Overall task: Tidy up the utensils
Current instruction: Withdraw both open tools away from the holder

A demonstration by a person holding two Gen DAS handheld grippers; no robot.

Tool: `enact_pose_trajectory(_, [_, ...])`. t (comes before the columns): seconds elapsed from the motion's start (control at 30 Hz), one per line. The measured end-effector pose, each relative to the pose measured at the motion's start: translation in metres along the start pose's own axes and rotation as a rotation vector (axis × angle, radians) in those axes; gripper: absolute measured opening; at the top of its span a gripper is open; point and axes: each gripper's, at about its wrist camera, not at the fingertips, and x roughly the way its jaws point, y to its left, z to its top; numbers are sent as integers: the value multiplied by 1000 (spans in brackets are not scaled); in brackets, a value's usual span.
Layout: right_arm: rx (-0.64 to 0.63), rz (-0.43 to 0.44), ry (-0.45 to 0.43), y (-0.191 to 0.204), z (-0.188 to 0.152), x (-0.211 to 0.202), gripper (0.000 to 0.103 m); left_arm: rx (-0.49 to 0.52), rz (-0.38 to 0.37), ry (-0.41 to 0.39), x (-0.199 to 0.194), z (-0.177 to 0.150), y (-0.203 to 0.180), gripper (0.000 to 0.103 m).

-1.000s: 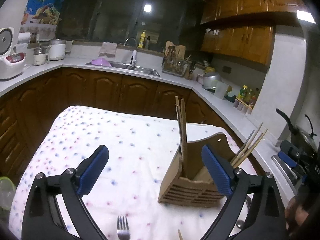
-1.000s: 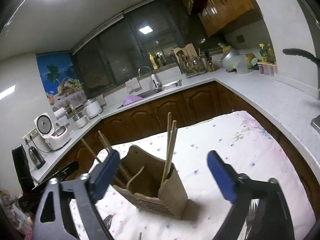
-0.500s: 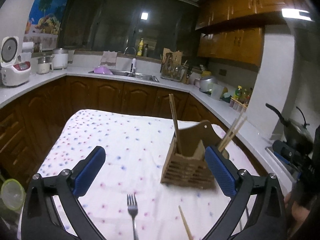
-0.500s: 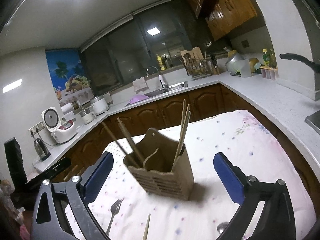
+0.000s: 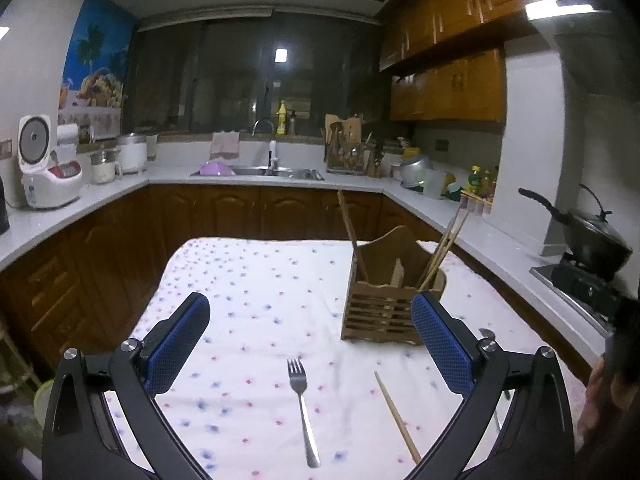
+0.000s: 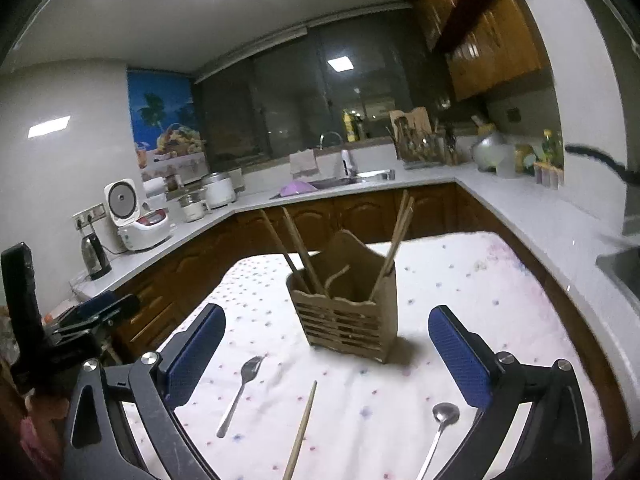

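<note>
With both our left gripper (image 5: 310,336) and right gripper (image 6: 326,346) gaping empty, we judge the thin, stiff, slippery fork (image 5: 303,404) at lower centre, before the wooden holder (image 5: 390,304), best pinched across its light handle.

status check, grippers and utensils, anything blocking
Left gripper and right gripper open, empty. Fork, chopstick, spoon loose on cloth, short of wooden holder. Nothing blocking.

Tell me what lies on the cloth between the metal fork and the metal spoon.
A single loose wooden chopstick lies between the metal fork and the metal spoon, touching neither; the right wrist view shows it.
</note>
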Motion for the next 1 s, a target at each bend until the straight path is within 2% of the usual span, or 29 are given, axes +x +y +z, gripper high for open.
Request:
enact_pose_trajectory(0.1, [-40, 3, -43, 13, 13, -19, 103, -1, -3, -45, -19, 10, -2, 103])
enact_pose_trajectory(0.27, [-97, -11, -114, 31, 13, -44, 103, -4, 17, -42, -38, -2, -4, 103])
enact_pose_trajectory(0.47, [-116, -38, -117, 35, -28, -42, 103, -39, 41, -32, -44, -45, 0, 103])
enact_pose_trajectory(0.6, [-80, -81, -114, 29, -61, -38, 103, -31, 52, -2, -40, -71, 0, 103])
enact_pose_trajectory(0.73, [-37, -103, -74, 20, -85, -32, 103, -14, 44, 26, -36, -95, -6, 103])
enact_pose_trajectory(1.0, [-31, -167, -96, 13, -117, -48, 103, -13, 47, 32, -41, -115, -10, 103])
